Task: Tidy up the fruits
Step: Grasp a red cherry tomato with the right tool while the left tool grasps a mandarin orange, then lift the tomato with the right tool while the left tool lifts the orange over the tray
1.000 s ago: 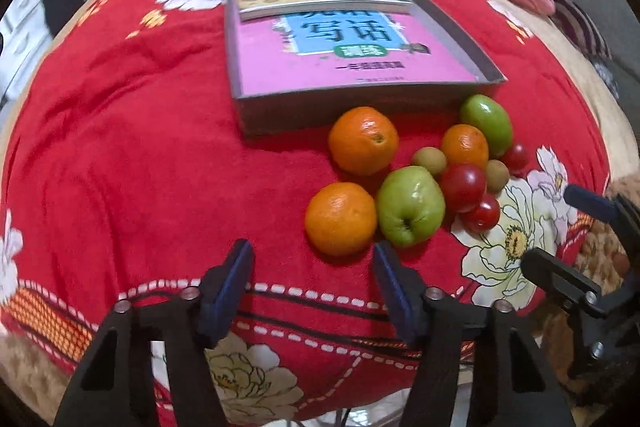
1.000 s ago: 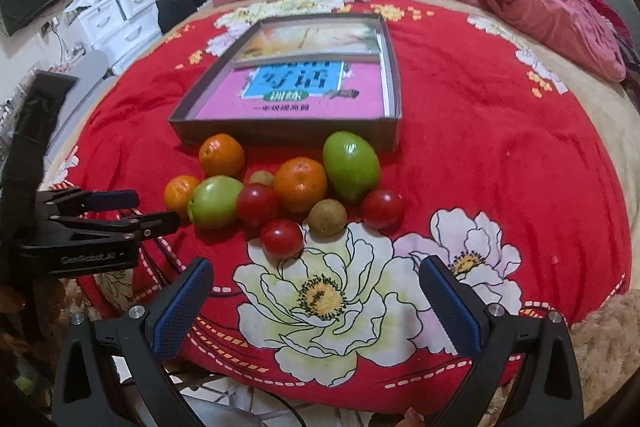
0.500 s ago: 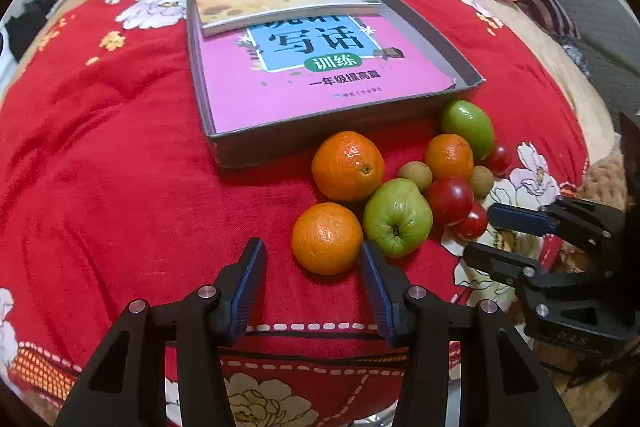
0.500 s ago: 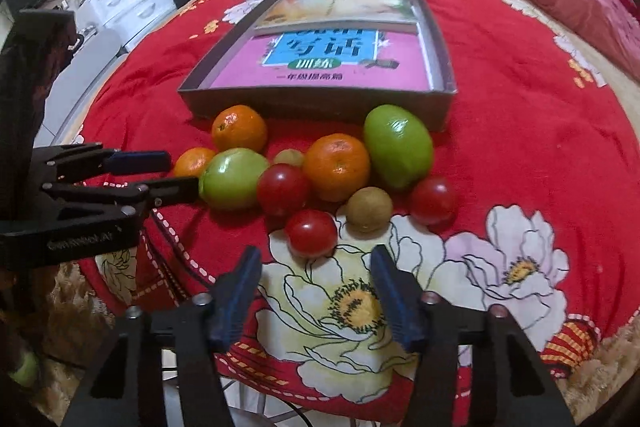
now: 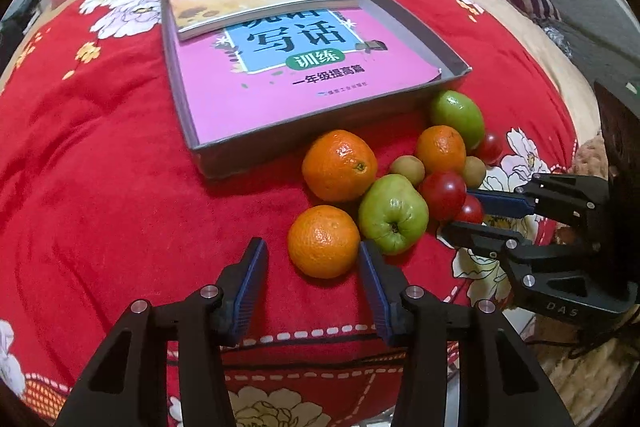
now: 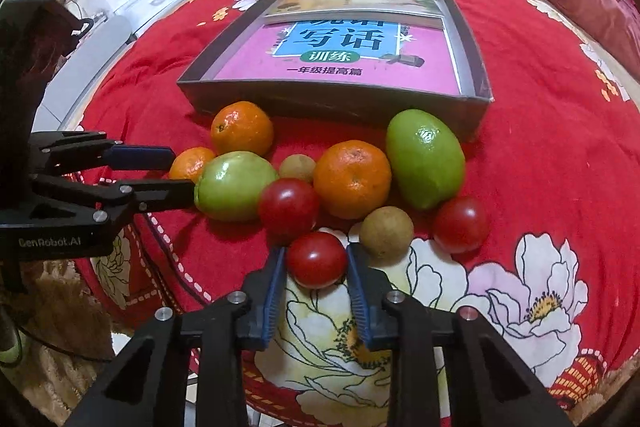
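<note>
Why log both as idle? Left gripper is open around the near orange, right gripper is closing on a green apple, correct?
One thing is wrong: the right gripper brackets a red tomato, not a green apple; the right wrist view shows it between the fingers. Whether the pads touch it, I cannot tell. The left gripper is open around the near orange, as you said.

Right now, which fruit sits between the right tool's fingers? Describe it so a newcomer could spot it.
Find the grey box holding books on the red blanket; fruit is clustered along its near wall. At the cluster's near edge lies a small red tomato, the one framed by the right tool, unlike two other red ones.
</note>
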{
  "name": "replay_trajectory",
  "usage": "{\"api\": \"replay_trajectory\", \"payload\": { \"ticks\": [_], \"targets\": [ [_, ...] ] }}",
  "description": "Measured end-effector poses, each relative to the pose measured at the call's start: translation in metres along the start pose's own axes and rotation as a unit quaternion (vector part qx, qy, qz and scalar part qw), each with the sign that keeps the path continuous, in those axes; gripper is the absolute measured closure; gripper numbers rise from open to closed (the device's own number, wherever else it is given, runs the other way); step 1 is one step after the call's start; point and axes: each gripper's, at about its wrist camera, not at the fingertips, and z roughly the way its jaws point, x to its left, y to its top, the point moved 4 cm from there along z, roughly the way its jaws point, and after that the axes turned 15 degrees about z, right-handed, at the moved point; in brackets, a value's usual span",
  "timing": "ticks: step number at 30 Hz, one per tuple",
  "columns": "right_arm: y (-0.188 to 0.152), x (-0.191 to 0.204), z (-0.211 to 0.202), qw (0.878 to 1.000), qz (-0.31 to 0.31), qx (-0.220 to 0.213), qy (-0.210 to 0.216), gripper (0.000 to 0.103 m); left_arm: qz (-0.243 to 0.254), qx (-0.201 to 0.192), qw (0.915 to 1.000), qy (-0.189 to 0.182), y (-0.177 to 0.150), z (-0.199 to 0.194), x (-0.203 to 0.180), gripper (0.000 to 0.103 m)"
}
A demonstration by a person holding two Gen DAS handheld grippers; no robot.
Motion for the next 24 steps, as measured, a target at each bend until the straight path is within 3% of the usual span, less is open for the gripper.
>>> {"api": "replay_trajectory", "payload": {
  "ticks": [3, 5, 6, 11, 24],
  "targets": [
    [-0.001, 0.0, 0.0, 1.0, -0.003, 0.0, 0.001, 0.072, 0.0, -0.002, 0.9998, -0.021, 0.002, 0.004, 0.003, 0.054],
    [-0.001, 0.0, 0.0, 1.0, -0.004, -0.001, 0.002, 0.072, -0.002, -0.006, 0.9993, -0.037, 0.003, 0.004, 0.003, 0.065],
    [-0.001, 0.0, -0.001, 1.0, -0.003, -0.001, 0.004, 0.072, -0.001, -0.006, 0.9992, -0.039, 0.003, 0.005, 0.002, 0.065],
    [-0.001, -0.003, -0.005, 1.0, 0.005, -0.002, 0.015, 0.072, 0.005, -0.01, 0.9994, -0.033, 0.001, 0.004, -0.001, 0.066],
    [0.007, -0.002, -0.028, 0.999, 0.005, -0.037, 0.04, 0.072, -0.044, -0.059, 0.9972, -0.016, -0.005, -0.032, 0.004, 0.066]
  ]
}}
